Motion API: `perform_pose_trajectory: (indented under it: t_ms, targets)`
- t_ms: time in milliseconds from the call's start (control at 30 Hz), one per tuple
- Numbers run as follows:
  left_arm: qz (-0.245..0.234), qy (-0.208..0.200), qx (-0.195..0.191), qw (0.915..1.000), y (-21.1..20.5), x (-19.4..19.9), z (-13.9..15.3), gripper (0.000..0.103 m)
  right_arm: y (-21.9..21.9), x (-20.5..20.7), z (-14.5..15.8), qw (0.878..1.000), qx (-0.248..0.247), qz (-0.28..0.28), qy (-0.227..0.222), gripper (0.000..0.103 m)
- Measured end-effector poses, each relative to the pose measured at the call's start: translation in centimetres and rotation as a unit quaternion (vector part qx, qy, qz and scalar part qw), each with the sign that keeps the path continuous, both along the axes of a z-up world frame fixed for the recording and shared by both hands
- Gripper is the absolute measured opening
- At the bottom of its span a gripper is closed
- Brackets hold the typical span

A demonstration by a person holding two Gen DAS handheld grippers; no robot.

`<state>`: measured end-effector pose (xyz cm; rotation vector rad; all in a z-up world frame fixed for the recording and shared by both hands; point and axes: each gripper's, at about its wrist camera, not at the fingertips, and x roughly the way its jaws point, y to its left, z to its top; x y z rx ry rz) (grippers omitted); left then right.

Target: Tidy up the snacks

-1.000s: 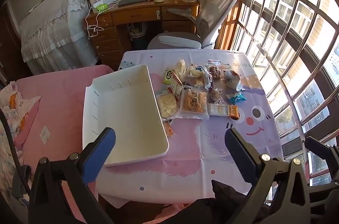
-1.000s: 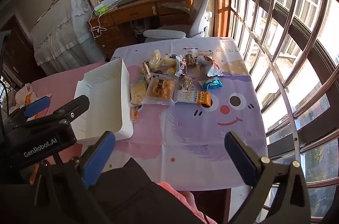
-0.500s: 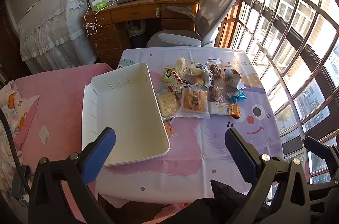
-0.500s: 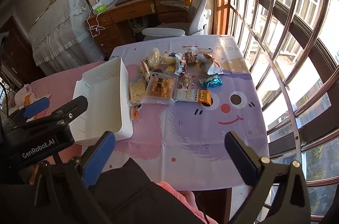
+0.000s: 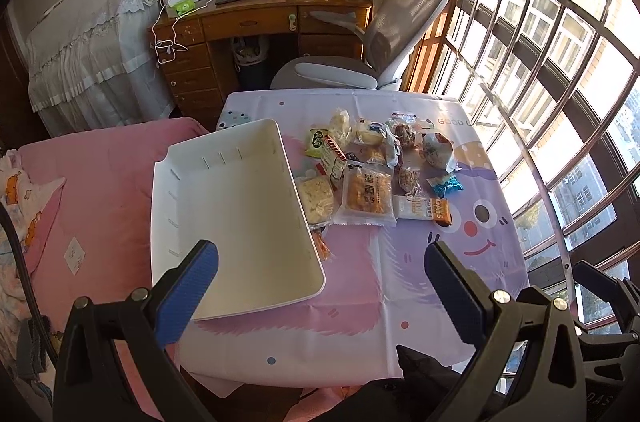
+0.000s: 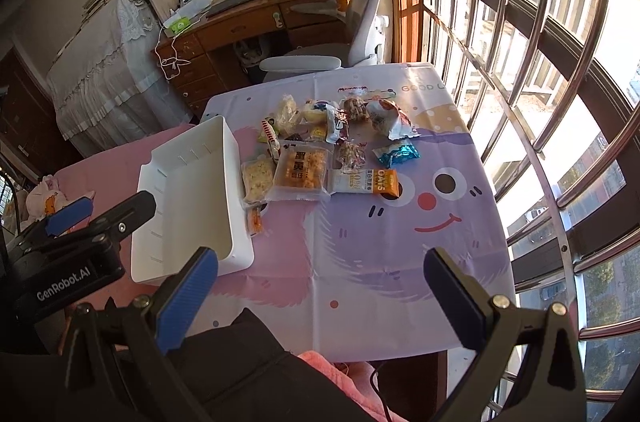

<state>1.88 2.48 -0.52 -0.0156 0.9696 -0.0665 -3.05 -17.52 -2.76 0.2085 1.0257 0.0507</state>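
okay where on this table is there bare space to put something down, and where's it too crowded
The near half of the tablecloth is bare, from the oats bar and the smiling face print toward the near edge, right of the white bin. The bin's floor is also bare. The far middle is crowded: snack packets lie packed together, some overlapping, right against the bin's right wall.

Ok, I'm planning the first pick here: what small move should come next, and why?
Probably ease the open right gripper forward toward the oats bar. The white bin holds nothing yet, every snack lies on the tablecloth, and this bar sits at the pile's near edge, clear of the others.
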Motion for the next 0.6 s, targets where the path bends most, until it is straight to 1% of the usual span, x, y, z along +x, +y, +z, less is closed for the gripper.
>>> perform_pose_trajectory:
  t_ms: [167, 267, 400, 500, 600]
  targets:
    - [-0.018, 0.001, -0.02, 0.9996, 1.0, 0.4, 0.1, 0.102, 1.0, -0.2, 0.5, 1.0, 0.01, 0.001, -0.01, 0.103]
    - [-0.035, 0.001, -0.038, 0.9986, 1.3, 0.9, 0.1, 0.102, 1.6, -0.2, 0.4, 1.0, 0.026, 0.006, -0.013, 0.103]
    - [-0.047, -0.01, -0.047, 0.9977, 1.9, 1.7, 0.5, 0.102, 2.3, -0.4, 0.2, 0.999, 0.042, 0.005, -0.014, 0.103]
    - [-0.048, -0.009, -0.057, 0.9972, 2.2, 2.7, 0.5, 0.102, 2.6, -0.5, 0.1, 0.999, 0.039, 0.004, -0.013, 0.103]
    - [-0.047, 0.0, -0.055, 0.9974, 2.1, 3.8, 0.1, 0.102, 2.7, -0.5, 0.0, 0.999, 0.035, 0.0, -0.015, 0.103]
